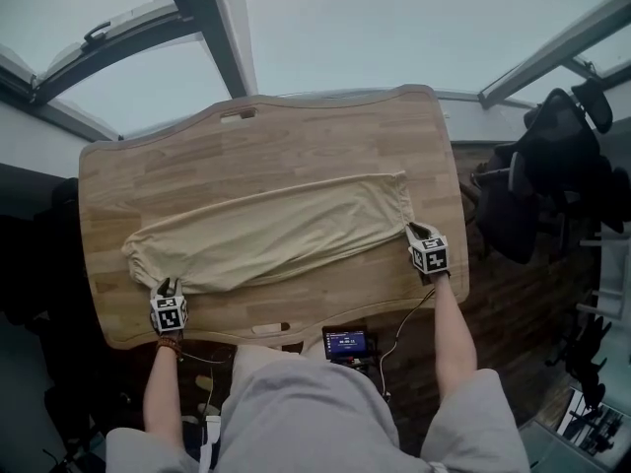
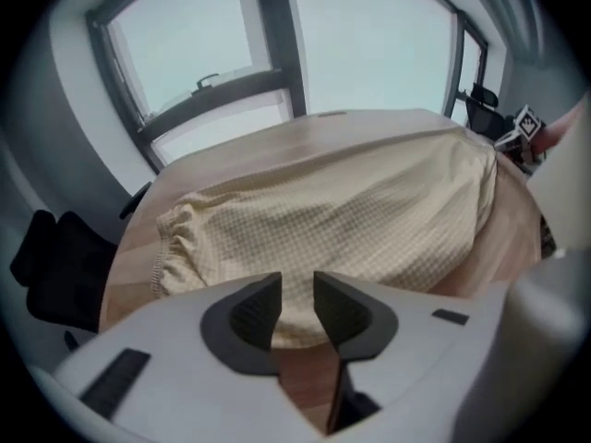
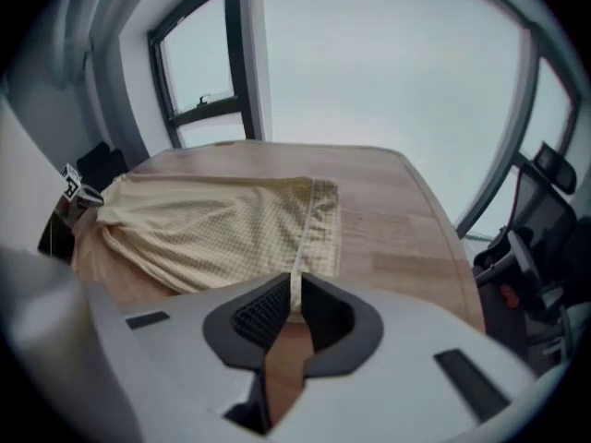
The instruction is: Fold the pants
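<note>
Beige pants [image 1: 266, 230] lie lengthwise across the wooden table [image 1: 296, 136], folded into one long strip. My left gripper [image 1: 166, 286] is at the strip's near left corner. In the left gripper view a thick fold of the pants [image 2: 351, 210] sits between the pads, and the left gripper [image 2: 297, 303] is shut on it with a gap left by the bulk. My right gripper [image 1: 411, 230] is at the near right corner. In the right gripper view the seamed edge of the pants [image 3: 212, 229] runs straight into the narrow jaws of the right gripper [image 3: 295, 307], which is shut on it.
A black office chair [image 1: 552, 166] stands off the table's right end. A small device with a lit screen [image 1: 347, 343] and a cable hang at the near edge. Another dark chair [image 2: 55, 266] is left of the table. Bare wood [image 3: 406, 238] lies beyond the pants.
</note>
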Demonstrator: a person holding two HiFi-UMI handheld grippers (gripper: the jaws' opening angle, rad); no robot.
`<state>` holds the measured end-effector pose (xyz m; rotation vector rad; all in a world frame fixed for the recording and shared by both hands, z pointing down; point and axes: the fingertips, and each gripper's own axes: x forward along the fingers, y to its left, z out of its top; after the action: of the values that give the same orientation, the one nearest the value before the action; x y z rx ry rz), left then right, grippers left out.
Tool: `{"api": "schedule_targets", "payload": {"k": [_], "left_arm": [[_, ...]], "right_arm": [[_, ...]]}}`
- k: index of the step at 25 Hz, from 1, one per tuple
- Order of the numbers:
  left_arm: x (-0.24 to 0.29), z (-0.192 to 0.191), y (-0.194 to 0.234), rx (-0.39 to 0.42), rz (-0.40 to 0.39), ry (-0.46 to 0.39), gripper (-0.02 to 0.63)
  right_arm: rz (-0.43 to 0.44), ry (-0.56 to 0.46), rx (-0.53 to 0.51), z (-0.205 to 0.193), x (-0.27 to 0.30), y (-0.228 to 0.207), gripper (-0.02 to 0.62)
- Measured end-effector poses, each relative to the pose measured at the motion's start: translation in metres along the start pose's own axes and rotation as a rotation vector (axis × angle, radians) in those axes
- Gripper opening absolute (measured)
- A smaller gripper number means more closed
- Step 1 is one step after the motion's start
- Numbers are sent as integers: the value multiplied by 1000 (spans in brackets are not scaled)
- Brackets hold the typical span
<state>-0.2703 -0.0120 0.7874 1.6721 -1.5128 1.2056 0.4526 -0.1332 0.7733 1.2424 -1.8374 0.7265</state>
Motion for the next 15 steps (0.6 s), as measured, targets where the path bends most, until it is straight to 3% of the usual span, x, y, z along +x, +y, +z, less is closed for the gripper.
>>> {"api": "schedule_targets", "payload": {"k": [2, 4, 6, 9, 15], "left_arm": [[-6, 9, -12, -39, -7, -38, 112], [-5, 7, -27, -22, -16, -18, 112], [0, 0, -40, 5, -19, 29, 110], [6, -12, -44, -18, -3, 92, 101], [7, -16, -44, -50, -13, 137, 97]], "right_arm": [[-21, -82, 64, 4, -8, -13, 37], [-41, -111, 85, 2, -8, -21, 37], [-42, -102, 90, -3, -3, -22, 37], [-51, -53, 74, -15, 7, -20, 37], [-28, -4, 71, -24, 5, -24, 38]]}}
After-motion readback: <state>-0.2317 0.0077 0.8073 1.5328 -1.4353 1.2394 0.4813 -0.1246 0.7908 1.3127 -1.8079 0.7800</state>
